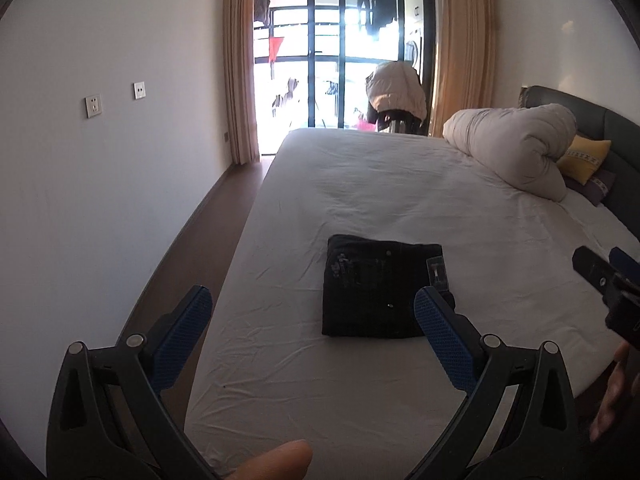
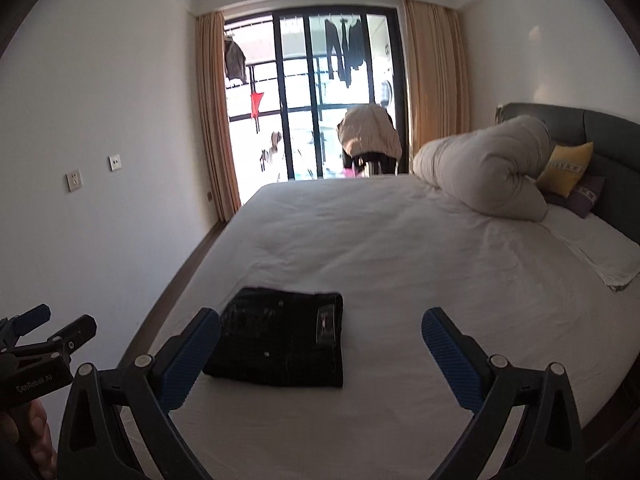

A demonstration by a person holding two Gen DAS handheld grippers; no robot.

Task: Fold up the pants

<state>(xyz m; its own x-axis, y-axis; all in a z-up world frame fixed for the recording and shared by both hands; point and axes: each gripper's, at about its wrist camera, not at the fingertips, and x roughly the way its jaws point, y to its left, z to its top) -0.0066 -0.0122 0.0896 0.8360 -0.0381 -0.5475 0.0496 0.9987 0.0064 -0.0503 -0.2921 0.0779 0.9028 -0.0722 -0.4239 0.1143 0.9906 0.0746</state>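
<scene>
A pair of black pants [image 1: 376, 288] lies folded into a compact rectangle on the white bed [image 1: 360, 184], near its front. It also shows in the right wrist view [image 2: 280, 336]. My left gripper [image 1: 312, 300] is open and empty, held above the bed just in front of the pants. My right gripper [image 2: 320, 324] is open and empty, also in front of the pants and above them. The right gripper shows at the right edge of the left wrist view [image 1: 604, 276]. The left gripper shows at the left edge of the right wrist view [image 2: 44, 328].
A rolled white duvet [image 2: 484, 168] and a yellow pillow [image 2: 568, 168] lie by the dark headboard [image 2: 612, 148] at the far right. A white wall [image 1: 100, 140] and a strip of wood floor [image 1: 224, 216] run along the bed's left. A glass balcony door [image 2: 320, 96] stands behind.
</scene>
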